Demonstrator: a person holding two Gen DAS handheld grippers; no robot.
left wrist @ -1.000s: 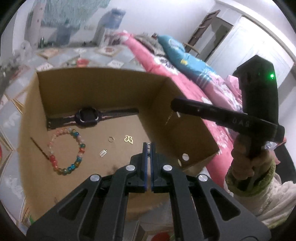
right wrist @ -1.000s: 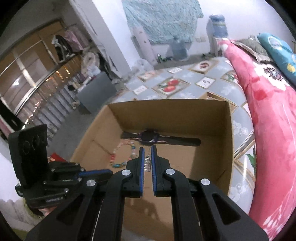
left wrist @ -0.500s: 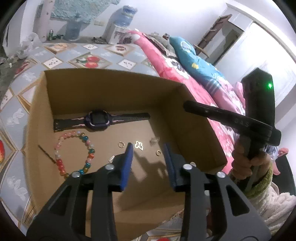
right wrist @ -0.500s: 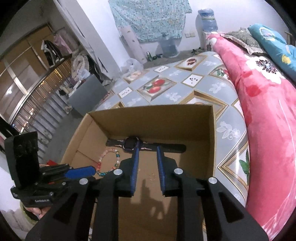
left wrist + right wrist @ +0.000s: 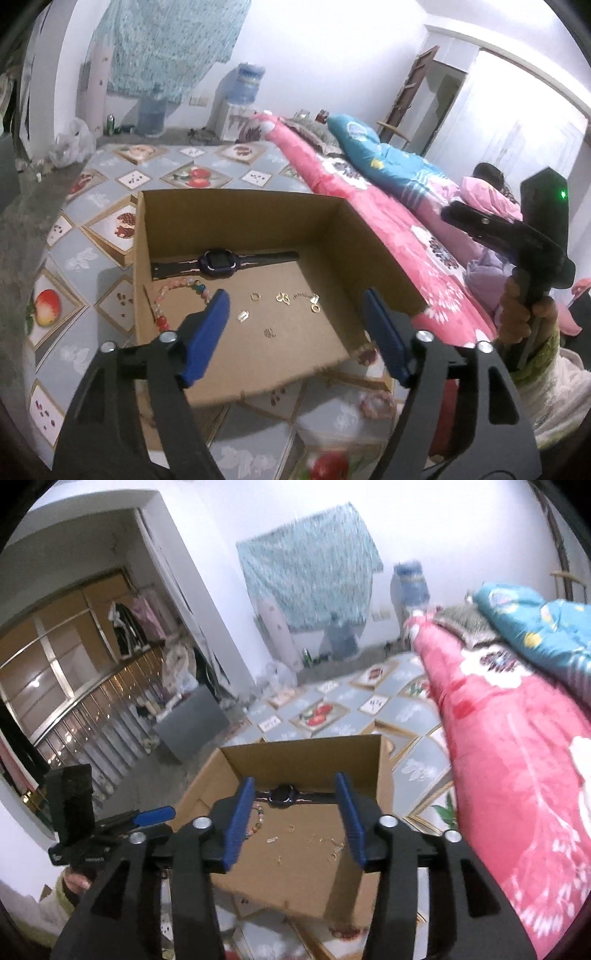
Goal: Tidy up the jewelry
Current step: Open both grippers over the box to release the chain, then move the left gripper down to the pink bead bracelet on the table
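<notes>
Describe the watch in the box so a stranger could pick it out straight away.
Find the open cardboard box on the patterned mat beside the pink bedding. Along the foot of its far wall lies the watch, stretched out flat. It alone is dark, with a long strap; the beaded bracelet and small gold pieces nearer are colourful or tiny.

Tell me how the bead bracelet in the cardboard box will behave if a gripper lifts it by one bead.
The bead bracelet looks strung from separate round beads, so it would likely sag and dangle, not hold its ring. The beads look glossy, so flat pads may slip. It seems light beside the watch.
</notes>
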